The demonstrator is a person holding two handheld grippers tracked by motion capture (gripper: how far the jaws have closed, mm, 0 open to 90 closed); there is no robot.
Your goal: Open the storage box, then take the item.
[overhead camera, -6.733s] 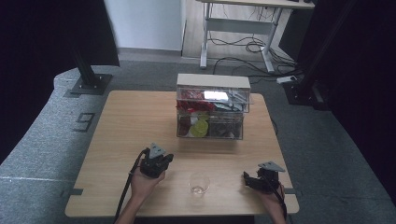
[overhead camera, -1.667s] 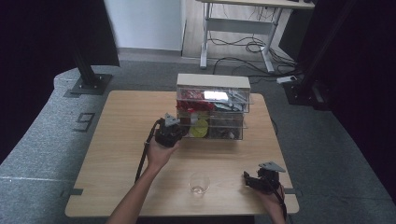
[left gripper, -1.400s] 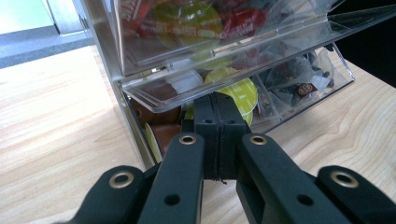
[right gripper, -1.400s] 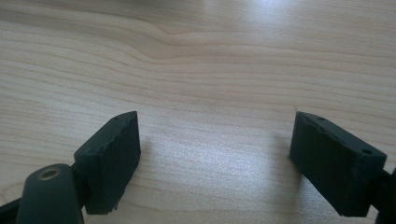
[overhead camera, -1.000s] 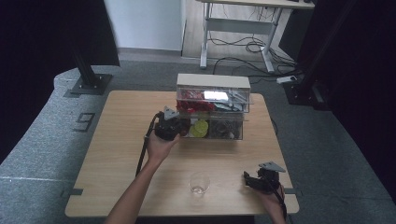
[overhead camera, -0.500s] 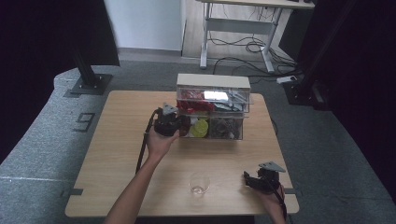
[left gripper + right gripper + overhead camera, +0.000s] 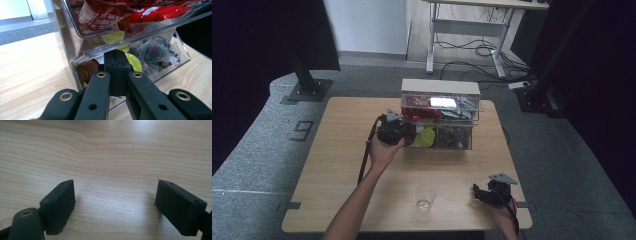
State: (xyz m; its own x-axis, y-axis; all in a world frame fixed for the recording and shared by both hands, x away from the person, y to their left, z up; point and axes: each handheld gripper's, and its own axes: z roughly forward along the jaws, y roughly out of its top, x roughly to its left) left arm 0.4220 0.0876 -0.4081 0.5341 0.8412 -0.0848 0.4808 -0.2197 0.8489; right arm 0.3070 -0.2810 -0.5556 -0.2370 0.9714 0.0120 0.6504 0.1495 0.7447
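Left gripper (image 7: pixel 117 75), jaws pressed together, noses into the clear acrylic drawer organiser's (image 7: pixel 67 47) lower drawer at twelve o'clock, apparently to work it open.

Tool (image 7: pixel 115 205) agape above bare wooden table (image 7: pixel 112 152)

A large "9" (image 7: pixel 302 131) is marked on the grey floor, left of frame in the high view. White print on the red packets (image 7: pixel 150 12) is unreadable.
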